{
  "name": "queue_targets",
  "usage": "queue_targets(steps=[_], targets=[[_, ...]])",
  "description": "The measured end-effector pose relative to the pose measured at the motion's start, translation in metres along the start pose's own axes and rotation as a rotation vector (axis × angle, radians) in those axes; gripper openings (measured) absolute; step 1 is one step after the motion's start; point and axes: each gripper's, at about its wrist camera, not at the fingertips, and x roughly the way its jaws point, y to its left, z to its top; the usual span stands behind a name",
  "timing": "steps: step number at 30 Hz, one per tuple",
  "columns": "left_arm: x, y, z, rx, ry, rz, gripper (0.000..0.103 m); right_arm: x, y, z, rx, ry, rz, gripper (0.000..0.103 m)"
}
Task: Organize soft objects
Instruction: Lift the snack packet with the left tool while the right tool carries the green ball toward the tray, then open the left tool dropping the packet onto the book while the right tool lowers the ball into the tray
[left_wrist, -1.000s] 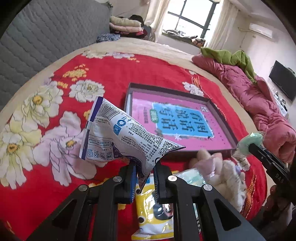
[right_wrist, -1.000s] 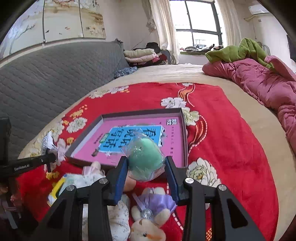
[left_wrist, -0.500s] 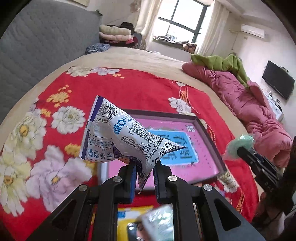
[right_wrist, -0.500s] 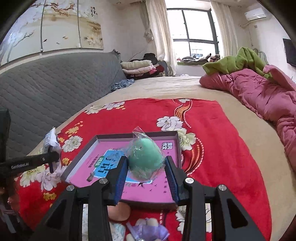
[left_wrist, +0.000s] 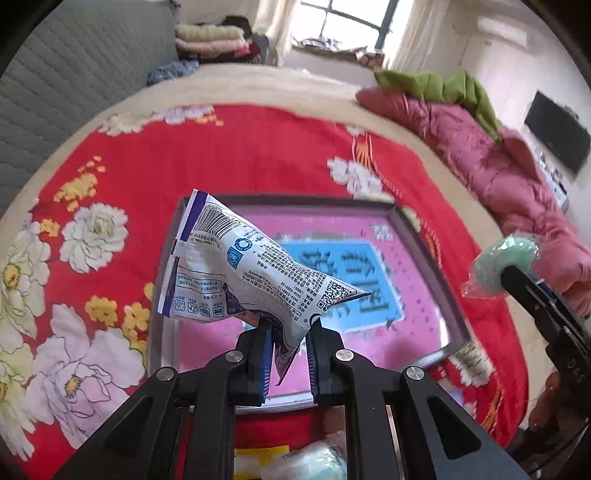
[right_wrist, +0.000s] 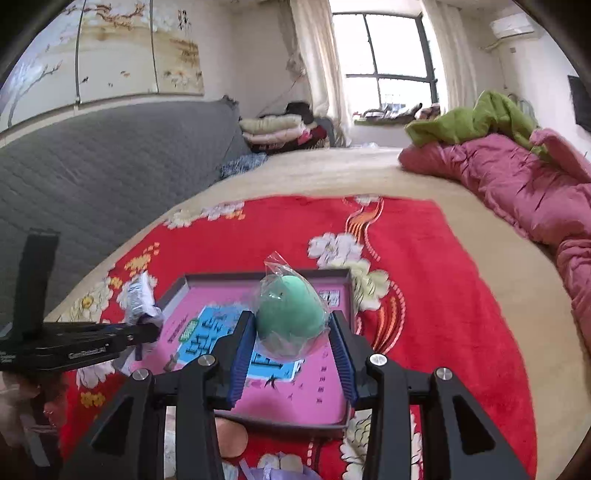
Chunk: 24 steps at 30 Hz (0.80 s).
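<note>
My left gripper (left_wrist: 290, 332) is shut on the bottom corner of a white and purple printed pouch (left_wrist: 236, 273), which hangs over the near left part of a shallow pink box (left_wrist: 424, 258). My right gripper (right_wrist: 291, 332) is shut on a green egg-shaped sponge in clear wrap (right_wrist: 288, 314), held above the same pink box (right_wrist: 332, 391). In the left wrist view the sponge (left_wrist: 506, 262) and the right gripper show at the right edge. In the right wrist view the pouch (right_wrist: 138, 299) and the left gripper (right_wrist: 147, 328) show at the left.
The box lies on a red flowered blanket (left_wrist: 258, 147) over a beige bed. A pink quilt (right_wrist: 517, 184) with a green cloth runs along the right. A grey padded headboard (right_wrist: 92, 166) stands left. Plush toys (right_wrist: 273, 469) and a yellow packet (left_wrist: 258, 458) lie nearest me.
Both grippers have moved forward from above the toys to above the pink box, each keeping its load. The left one also shifted right across the blanket.
</note>
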Motion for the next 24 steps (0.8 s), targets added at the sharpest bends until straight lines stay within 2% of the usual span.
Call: queue_targets(steps=[7,15,20,24], targets=[[0.035,0.003,-0.013,0.047,0.124,0.026,0.016,0.022,0.003,-0.020,-0.028,0.077,-0.009,0.041],[0.052,0.014,-0.028,0.047,0.196,0.014,0.017,0.044,0.008,-0.033,-0.048,0.154,-0.029,0.041],[0.056,0.017,-0.031,0.045,0.210,-0.002,0.019,0.055,0.015,-0.043,-0.095,0.201,-0.089,0.041],[0.056,0.021,-0.034,0.025,0.213,-0.014,0.019,0.053,0.016,-0.047,-0.113,0.199,-0.105,0.041]])
